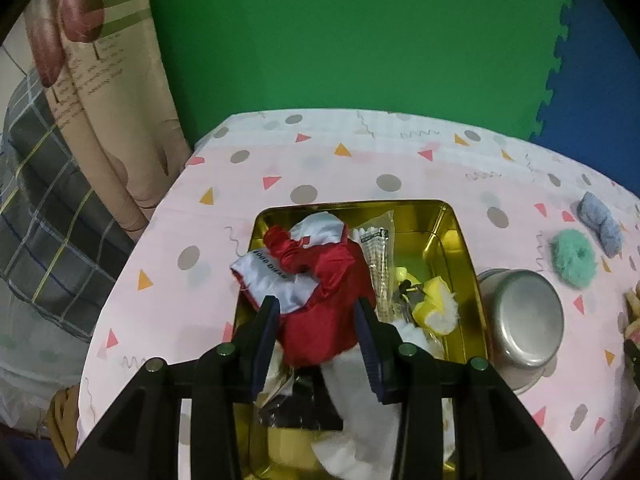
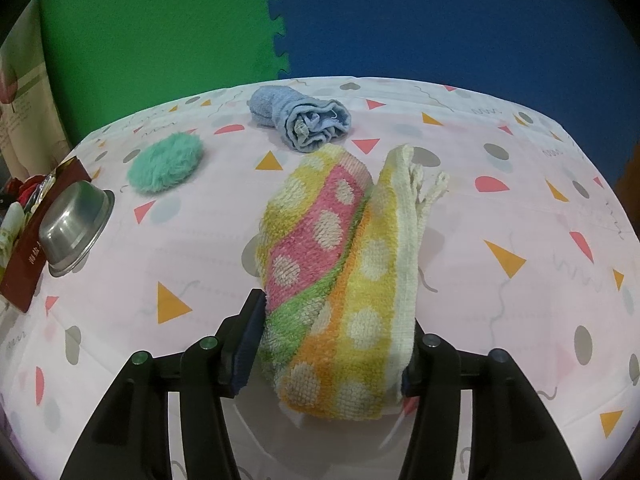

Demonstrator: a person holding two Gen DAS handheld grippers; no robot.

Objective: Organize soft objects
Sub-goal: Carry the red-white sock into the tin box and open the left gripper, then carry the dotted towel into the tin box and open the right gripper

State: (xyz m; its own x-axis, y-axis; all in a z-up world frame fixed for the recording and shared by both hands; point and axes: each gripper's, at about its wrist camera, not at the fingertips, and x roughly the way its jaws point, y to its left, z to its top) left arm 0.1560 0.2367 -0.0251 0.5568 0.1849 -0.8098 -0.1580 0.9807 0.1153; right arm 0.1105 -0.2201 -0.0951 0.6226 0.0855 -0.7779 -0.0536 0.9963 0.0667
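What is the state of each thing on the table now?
Gold tin: open, holding items.
Red cloth: crumpled in tin, between open left fingers.
Spotted towel: folded, gripped by right fingers.
Blue towel: rolled.
Steel bowl: upside down.

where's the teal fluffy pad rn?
The teal fluffy pad lies on the tablecloth, upper left in the right wrist view, between the upturned steel bowl and the rolled blue towel; neither gripper touches it.

Glossy gold metal tin (image 1: 460, 248), satiny red cloth (image 1: 324, 304), nubby terry towel (image 2: 340, 280).
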